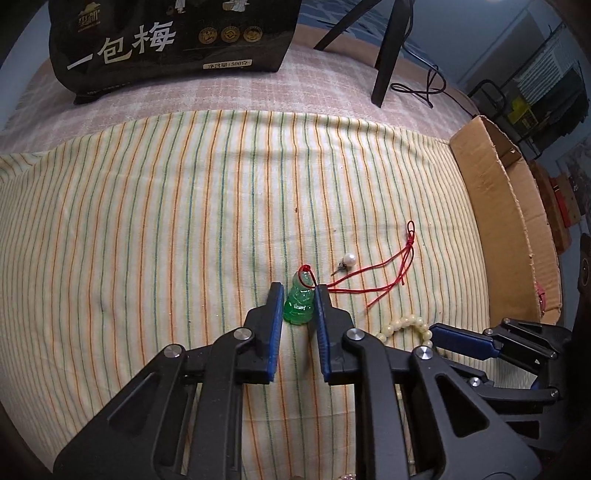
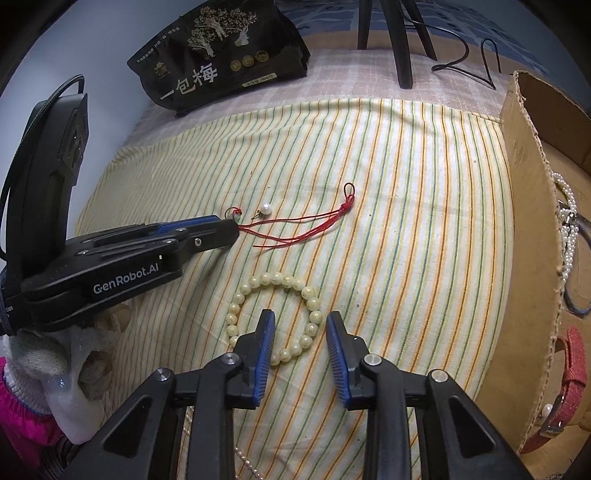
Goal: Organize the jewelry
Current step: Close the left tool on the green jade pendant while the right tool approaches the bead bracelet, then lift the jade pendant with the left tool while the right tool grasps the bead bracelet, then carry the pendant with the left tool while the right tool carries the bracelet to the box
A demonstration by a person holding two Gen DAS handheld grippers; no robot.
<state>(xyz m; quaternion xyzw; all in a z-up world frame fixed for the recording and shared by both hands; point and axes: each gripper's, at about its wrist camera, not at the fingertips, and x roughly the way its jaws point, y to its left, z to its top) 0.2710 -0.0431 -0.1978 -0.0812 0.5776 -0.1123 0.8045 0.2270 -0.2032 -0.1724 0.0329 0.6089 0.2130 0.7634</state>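
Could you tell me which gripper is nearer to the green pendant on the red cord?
Left. The left gripper has the green pendant between its fingers, closed against it; the right gripper sits off to the side over the cream bead bracelet.

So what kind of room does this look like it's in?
Probably a bedroom or spare room at home: a striped sheet spread over a soft padded surface, a snack bag at the far edge, and a cardboard box holding jewelry.

I see a striped cloth (image 1: pixel 147 221) spread over a pink checked cover (image 1: pixel 229 96). Behind stand black tripod legs (image 1: pixel 388 51) with a looped black cable (image 1: pixel 424 88), against a pale blue wall (image 2: pixel 110 33). A dark metal rack (image 1: pixel 535 92) stands far right.
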